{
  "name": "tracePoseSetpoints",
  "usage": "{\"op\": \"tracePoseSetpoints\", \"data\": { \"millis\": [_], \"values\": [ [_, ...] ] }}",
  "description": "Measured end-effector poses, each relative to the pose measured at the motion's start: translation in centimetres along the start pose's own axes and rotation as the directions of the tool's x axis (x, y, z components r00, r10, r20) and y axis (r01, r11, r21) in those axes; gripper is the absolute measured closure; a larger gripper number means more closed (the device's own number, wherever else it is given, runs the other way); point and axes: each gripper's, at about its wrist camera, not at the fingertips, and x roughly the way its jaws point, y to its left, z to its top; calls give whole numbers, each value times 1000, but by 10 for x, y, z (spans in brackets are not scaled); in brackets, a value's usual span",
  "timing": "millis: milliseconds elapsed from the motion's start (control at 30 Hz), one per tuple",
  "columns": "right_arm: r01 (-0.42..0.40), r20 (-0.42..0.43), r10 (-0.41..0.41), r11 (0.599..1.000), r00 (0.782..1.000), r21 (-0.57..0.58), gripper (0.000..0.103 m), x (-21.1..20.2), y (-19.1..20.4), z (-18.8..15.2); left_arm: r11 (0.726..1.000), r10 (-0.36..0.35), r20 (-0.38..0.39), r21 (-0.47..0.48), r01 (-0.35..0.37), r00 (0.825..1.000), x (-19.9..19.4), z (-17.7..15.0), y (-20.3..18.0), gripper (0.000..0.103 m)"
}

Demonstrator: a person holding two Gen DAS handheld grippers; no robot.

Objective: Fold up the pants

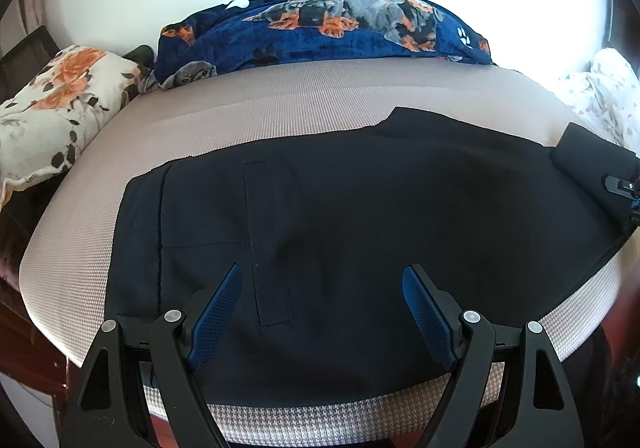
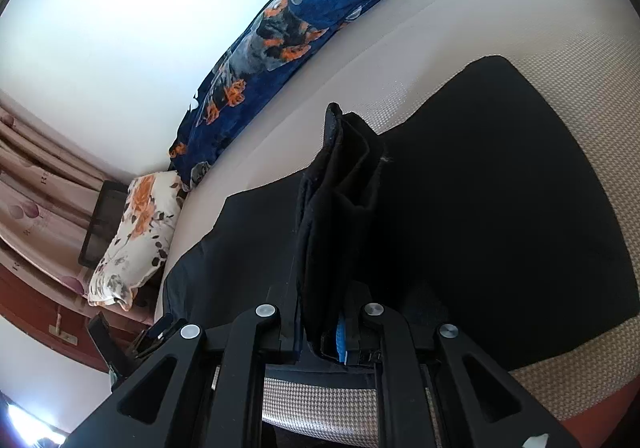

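Dark pants (image 1: 360,208) lie spread across the bed (image 1: 280,108), filling mid-frame. The left gripper (image 1: 322,312) hovers above them, fingers apart; the right gripper (image 2: 320,320) is clamped on a bunched fold of the pants.

text: none legible | curtain (image 2: 44,184): faint lettering, too blurred to read

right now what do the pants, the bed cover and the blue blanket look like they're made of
Pants: smooth, matte woven cloth, likely a suiting fabric; flat stitched seams, little sheen.
Bed cover: coarse beige textile, maybe a woven mat; a fine grid shows all over.
Blue blanket: plush fleece, probably synthetic; fuzzy nap with printed dogs and paw marks.
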Motion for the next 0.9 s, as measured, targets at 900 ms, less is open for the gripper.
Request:
{"op": "tracePoseSetpoints", "data": {
  "millis": [900],
  "values": [
    [14,-57,-17,998,998,-59,88,22,16,-16,1000,-1,1,0,1,1000,0,0,0,20]
  ]
}}
